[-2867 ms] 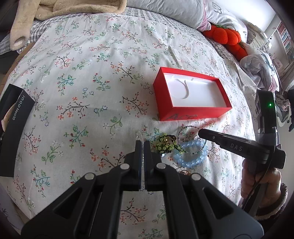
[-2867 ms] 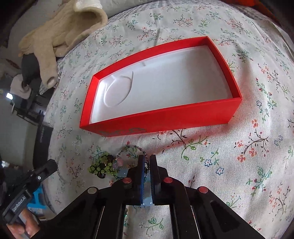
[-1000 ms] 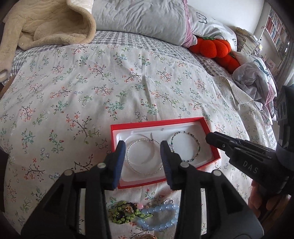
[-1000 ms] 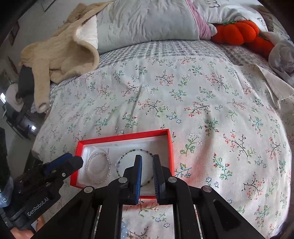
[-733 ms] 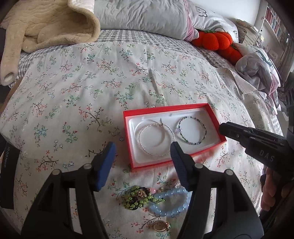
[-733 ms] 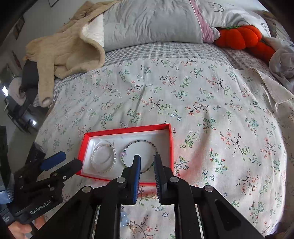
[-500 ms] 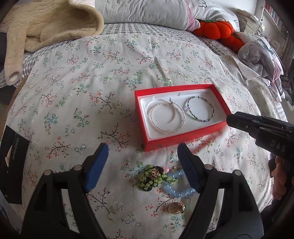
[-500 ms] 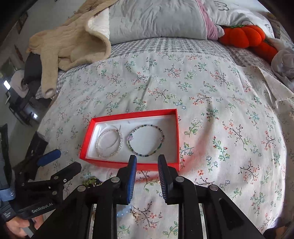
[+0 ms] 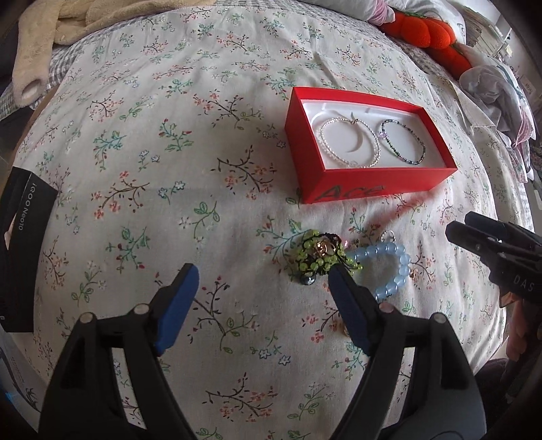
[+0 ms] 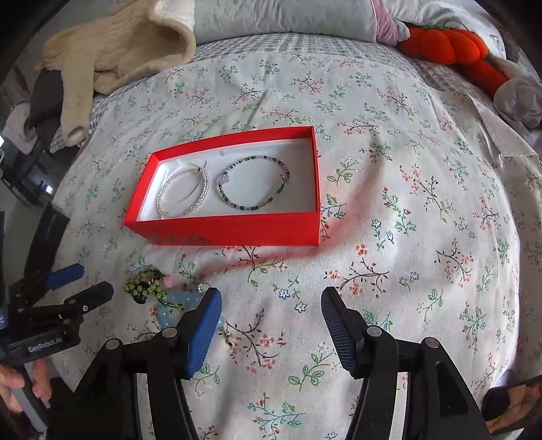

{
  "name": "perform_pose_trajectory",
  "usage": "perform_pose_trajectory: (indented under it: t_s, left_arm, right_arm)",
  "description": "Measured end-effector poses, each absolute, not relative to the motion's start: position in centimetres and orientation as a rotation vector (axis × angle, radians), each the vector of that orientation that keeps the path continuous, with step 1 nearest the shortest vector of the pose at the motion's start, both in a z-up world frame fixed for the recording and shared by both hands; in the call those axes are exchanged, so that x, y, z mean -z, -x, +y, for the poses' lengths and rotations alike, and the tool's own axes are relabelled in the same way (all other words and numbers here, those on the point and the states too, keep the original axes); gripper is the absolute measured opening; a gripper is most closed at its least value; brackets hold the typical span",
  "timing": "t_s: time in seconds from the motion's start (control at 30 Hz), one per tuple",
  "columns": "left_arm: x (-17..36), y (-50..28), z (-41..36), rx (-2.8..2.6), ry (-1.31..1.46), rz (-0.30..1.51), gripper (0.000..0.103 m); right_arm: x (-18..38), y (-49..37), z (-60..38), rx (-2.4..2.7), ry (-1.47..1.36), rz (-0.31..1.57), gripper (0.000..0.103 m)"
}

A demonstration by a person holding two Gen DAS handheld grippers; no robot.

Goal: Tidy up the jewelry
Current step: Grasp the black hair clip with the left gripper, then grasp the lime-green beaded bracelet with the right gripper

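Note:
A red box (image 9: 359,189) (image 10: 233,230) with a white lining lies on the floral bedspread. Inside lie a pearl bracelet (image 9: 349,140) (image 10: 183,193) and a dark beaded bracelet (image 9: 403,142) (image 10: 254,186). In front of the box lie a green beaded piece (image 9: 313,255) (image 10: 145,287), a light blue bead bracelet (image 9: 389,264) (image 10: 172,311) and a small gold piece (image 10: 230,338). My left gripper (image 9: 262,282) is open and empty, just left of the green piece. My right gripper (image 10: 269,304) is open and empty, right of the loose pieces.
A black box (image 9: 23,243) lies at the bed's left edge. A beige blanket (image 10: 118,50), a grey pillow (image 10: 281,17) and an orange pumpkin plush (image 10: 454,44) lie at the far end. Crumpled clothes (image 9: 494,91) sit at the right.
Both grippers have pulled back from the box toward the loose jewelry, and both jaws have opened wider. The two bracelets stay in the box.

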State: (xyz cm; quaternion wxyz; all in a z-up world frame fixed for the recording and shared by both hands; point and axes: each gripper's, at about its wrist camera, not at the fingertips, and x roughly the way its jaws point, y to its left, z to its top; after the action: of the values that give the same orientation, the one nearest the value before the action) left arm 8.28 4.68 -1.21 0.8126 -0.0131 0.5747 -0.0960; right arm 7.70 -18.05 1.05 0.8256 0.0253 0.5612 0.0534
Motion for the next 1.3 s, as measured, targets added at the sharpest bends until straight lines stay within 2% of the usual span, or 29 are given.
perform_pose_trajectory:
  t_s: [0.2,0.27,0.47,0.63,0.7,0.77,0.97,1.3]
  left_arm:
    - [2.2,-7.4,3.6,0.283,0.017,1.245,0.077]
    - [2.6,-7.1,2.7,0.321,-0.021,1.235,0.067]
    - [4.1,-7.0,1.4,0.352,-0.109,1.189,0.046]
    - [4.5,-7.2,0.8,0.364,-0.148,1.143,0.036]
    - [4.6,-7.1,0.5,0.357,-0.179,1.139,0.028]
    - [4.6,-7.1,0.3,0.363,-0.193,1.138,0.01]
    - [3.9,-6.4,0.2,0.41,-0.188,1.175,0.005]
    - [3.1,-5.3,1.3,0.408,-0.205,1.222,0.005]
  right_arm:
    - [-0.2,-7.3,-17.7,-0.116,-0.048,1.226,0.062]
    - [-0.1,-7.2,-17.6,-0.122,-0.048,1.233,0.062]
    - [0.2,-7.3,-17.1,-0.129,-0.039,1.24,0.062]
    - [0.2,-7.5,-16.9,-0.141,-0.041,1.241,0.062]
    - [0.2,-7.6,-16.9,-0.142,-0.041,1.24,0.062]
    - [0.2,-7.6,-16.9,-0.144,-0.041,1.24,0.062]
    - [0.0,-7.5,-16.8,-0.154,-0.044,1.233,0.062]
    - [0.4,-8.0,-14.5,-0.235,-0.08,1.243,0.062]
